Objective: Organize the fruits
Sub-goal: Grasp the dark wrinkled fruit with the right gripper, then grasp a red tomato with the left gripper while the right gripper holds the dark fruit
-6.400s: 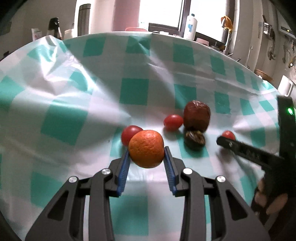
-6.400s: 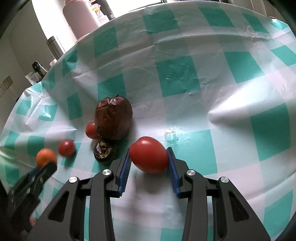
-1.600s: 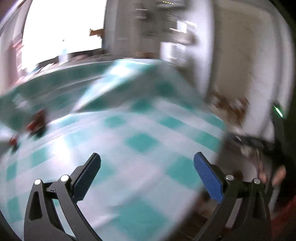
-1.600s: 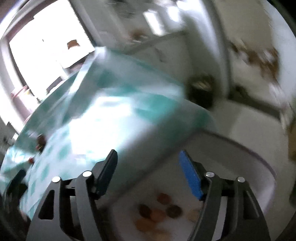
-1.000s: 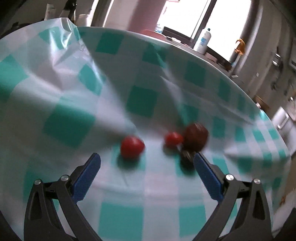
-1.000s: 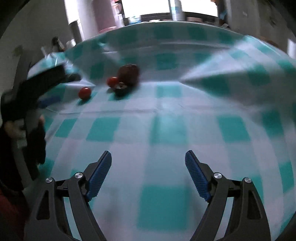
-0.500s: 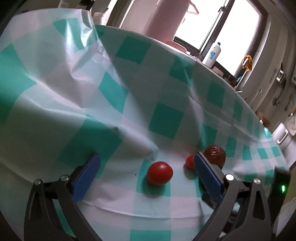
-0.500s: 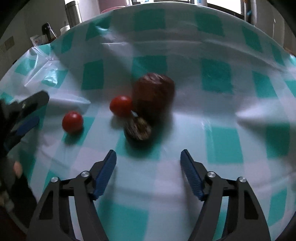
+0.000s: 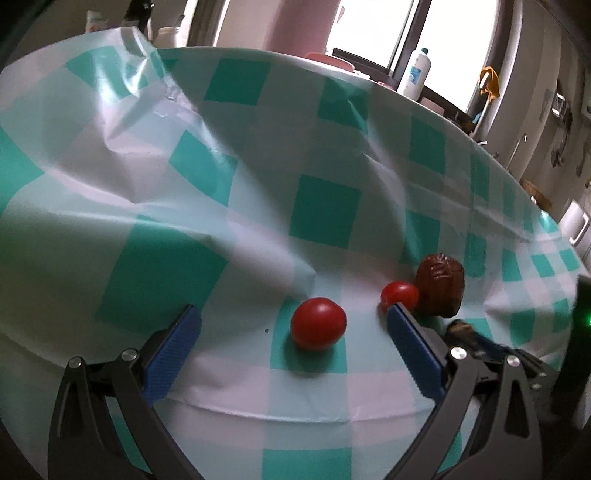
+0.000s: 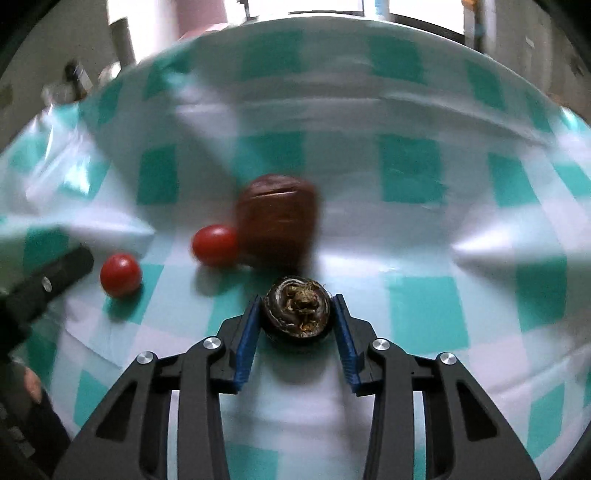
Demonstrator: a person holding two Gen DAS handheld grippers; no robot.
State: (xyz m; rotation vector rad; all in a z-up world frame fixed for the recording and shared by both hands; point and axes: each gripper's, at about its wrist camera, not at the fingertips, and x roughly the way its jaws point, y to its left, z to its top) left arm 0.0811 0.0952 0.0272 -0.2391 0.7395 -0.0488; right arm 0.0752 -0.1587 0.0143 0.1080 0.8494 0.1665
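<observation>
Fruit sits low in both views on the checked table (image 9: 325, 206). Right gripper (image 10: 297, 314) is clamped on a dark shrivelled fruit (image 10: 297, 312). Left gripper (image 9: 291, 325) stands wide open around a tomato (image 9: 318, 324); a second tomato (image 9: 399, 294) touches a brown wrinkled fruit (image 9: 439, 284).

Daylight admitted through window (image 9: 373, 33) at far side, blown out to white. Glare spread over wrinkled plastic tablecloth (image 9: 155, 155). Soft short shadow cast toward camera under nearest tomato (image 9: 318, 323). Left wrist view fairly sharp; slight softness noted at far edge. Right wrist view smeared by motion blur, large brown fruit (image 10: 277, 221) worst affected. Strong fisheye bending and dark vignette seen at corners of both.
</observation>
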